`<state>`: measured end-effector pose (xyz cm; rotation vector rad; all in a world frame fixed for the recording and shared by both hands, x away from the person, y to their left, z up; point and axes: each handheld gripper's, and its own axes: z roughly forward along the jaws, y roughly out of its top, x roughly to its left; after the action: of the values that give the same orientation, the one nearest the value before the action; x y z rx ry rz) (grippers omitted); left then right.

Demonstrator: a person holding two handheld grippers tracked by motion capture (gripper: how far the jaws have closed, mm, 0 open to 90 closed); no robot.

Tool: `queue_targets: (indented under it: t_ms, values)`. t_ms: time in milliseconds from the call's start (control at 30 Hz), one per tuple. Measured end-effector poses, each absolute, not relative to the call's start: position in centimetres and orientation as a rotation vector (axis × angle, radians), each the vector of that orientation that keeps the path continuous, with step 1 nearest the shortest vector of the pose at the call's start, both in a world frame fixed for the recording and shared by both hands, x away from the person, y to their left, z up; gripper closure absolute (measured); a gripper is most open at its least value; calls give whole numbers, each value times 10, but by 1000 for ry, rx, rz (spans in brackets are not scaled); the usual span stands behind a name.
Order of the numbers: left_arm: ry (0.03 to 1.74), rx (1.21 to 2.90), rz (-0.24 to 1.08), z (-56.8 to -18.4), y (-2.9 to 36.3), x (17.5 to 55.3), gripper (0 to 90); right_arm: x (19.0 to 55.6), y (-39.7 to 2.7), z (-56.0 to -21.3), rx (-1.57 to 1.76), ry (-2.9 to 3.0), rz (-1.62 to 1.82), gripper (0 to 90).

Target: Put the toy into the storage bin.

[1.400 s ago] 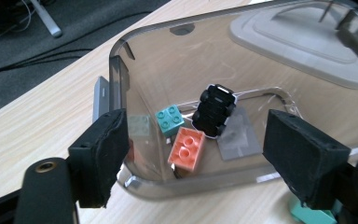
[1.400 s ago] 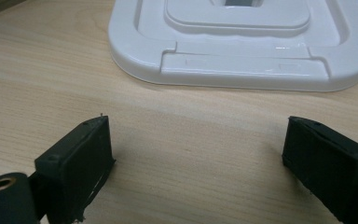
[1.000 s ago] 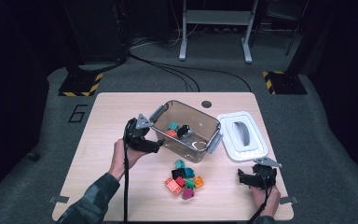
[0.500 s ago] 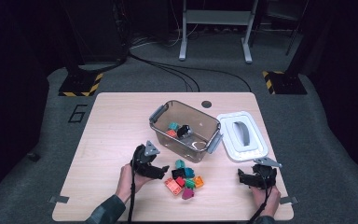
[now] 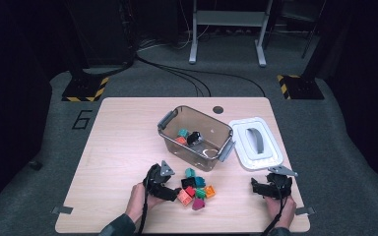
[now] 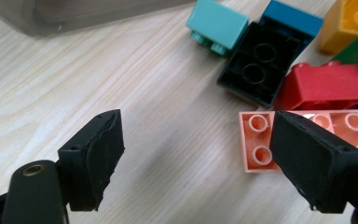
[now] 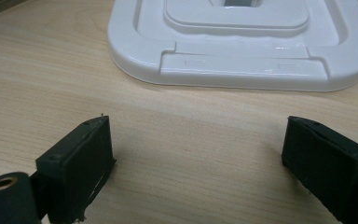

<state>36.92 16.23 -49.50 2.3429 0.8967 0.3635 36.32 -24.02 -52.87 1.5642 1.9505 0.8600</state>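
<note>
The salmon-pink brick (image 6: 303, 140) is what I'm after: it lies studs-up on the table (image 5: 118, 132) at the near left edge of the loose pile of bricks (image 5: 197, 187), in front of the clear bin (image 5: 197, 137). In the left gripper view its long axis runs straight across the frame, in line with the gap between my jaws rather than across it, and one jaw already stands in front of its middle. So the brick sits off to one side of the left gripper (image 6: 196, 158), not centred in the opening; I judge I have to shift that way, or turn the wrist, before closing.

The left gripper (image 5: 170, 189) has its jaws apart with nothing between them but bare wood. They have just been closing a little, still on nothing. A black brick (image 6: 261, 65) and a red brick (image 6: 326, 84) lie just beyond the pink one, touching or nearly so, which leaves little room on that side.

The right gripper (image 5: 263, 189) hangs well apart from the pile, jaws wide and empty, in front of the white lid (image 7: 242, 42). The left hand (image 5: 138, 201) is plainly the nearer one.
</note>
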Motion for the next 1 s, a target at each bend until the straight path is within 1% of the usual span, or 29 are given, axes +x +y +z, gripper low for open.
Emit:
queue_targets:
  t_ms: [233,367,400,467,633,800,1000]
  values:
    - [907,2371,377,-493,174,385,167,363,-240,-529,1564,1950,861,77]
    - [954,2379,375,-491,186,397,164,363,-240,-529,1565,1950,861,77]
    - [961,2370,395,-491,189,400,164,363,-240,-529,1565,1950,861,77]
    - [990,2360,381,-491,195,403,165,363,-240,-529,1565,1949,861,78]
    - [1005,2315,378,-485,199,398,165,363,-240,-529,1565,1948,860,78]
    - [996,2343,405,-483,199,390,172,363,-240,-529,1564,1949,861,79]
    - [1038,2359,418,-490,206,397,180,363,-240,-529,1565,1948,860,79]
